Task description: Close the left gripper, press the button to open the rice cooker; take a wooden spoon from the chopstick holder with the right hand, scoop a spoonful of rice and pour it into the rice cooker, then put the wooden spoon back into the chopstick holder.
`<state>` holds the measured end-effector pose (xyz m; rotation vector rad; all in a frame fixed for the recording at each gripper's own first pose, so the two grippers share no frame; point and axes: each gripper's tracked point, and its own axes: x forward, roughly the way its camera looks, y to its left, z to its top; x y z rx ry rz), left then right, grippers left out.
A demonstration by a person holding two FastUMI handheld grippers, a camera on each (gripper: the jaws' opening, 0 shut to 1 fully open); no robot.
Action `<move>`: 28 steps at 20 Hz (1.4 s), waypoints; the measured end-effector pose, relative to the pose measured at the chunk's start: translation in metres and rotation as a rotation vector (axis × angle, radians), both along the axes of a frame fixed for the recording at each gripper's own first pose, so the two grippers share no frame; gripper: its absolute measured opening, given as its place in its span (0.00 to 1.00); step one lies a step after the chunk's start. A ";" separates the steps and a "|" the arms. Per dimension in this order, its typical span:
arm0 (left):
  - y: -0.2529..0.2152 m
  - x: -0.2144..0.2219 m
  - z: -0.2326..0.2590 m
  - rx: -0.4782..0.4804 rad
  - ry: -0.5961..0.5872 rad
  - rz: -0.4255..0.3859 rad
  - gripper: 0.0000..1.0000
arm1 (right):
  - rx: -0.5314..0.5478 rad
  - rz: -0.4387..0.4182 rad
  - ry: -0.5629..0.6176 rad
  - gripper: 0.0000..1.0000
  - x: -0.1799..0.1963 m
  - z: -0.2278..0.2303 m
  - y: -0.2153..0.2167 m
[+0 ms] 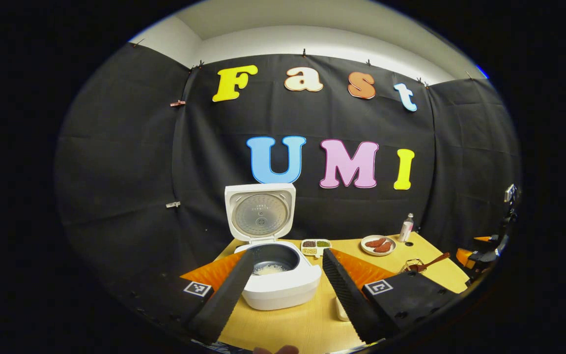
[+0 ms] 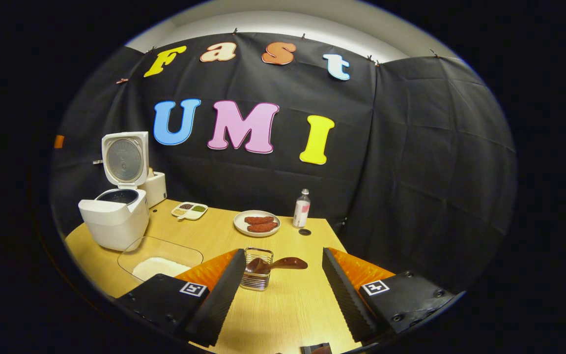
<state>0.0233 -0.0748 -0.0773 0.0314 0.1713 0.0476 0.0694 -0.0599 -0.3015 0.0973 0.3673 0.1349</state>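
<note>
The white rice cooker (image 1: 283, 287) stands on the wooden table with its lid (image 1: 259, 212) raised upright, and a little rice (image 1: 269, 269) lies in its dark inner pot. My left gripper (image 1: 288, 255) is open, its fingers on either side of the pot and just short of it. Far right on the table, a wooden spoon (image 1: 430, 261) rests in the wire chopstick holder (image 1: 410, 267). In the right gripper view the holder (image 2: 257, 275) stands close ahead with the spoon (image 2: 285, 263) lying across its top. My right gripper (image 2: 283, 253) is open and holds nothing. A clear container of rice (image 2: 160, 263) sits left of it.
A plate of sausages (image 2: 258, 223), a small bottle (image 2: 301, 209) and a divided dish of grains (image 2: 189, 210) stand along the back of the table (image 2: 288, 314). A white box (image 2: 156, 189) sits behind the cooker (image 2: 113, 219). The table's right edge runs close to the holder.
</note>
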 end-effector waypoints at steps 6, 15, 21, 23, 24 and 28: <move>-0.015 -0.002 -0.014 0.004 0.040 0.028 0.97 | 0.081 0.061 0.112 0.97 0.031 -0.074 0.020; 0.007 -0.023 -0.035 0.016 0.110 0.185 0.97 | 0.297 0.072 0.243 0.78 0.074 -0.138 0.053; 0.011 -0.034 -0.039 0.007 0.124 0.249 0.97 | 0.348 0.099 0.334 0.36 0.080 -0.162 0.072; 0.011 -0.036 -0.039 0.004 0.125 0.263 0.97 | 0.340 0.091 0.333 0.36 0.084 -0.160 0.068; 0.012 -0.040 -0.039 0.003 0.124 0.270 0.97 | 0.340 0.096 0.334 0.35 0.081 -0.144 0.058; 0.019 -0.044 -0.037 0.006 0.118 0.286 0.97 | 0.370 0.112 0.358 0.17 0.084 -0.160 0.065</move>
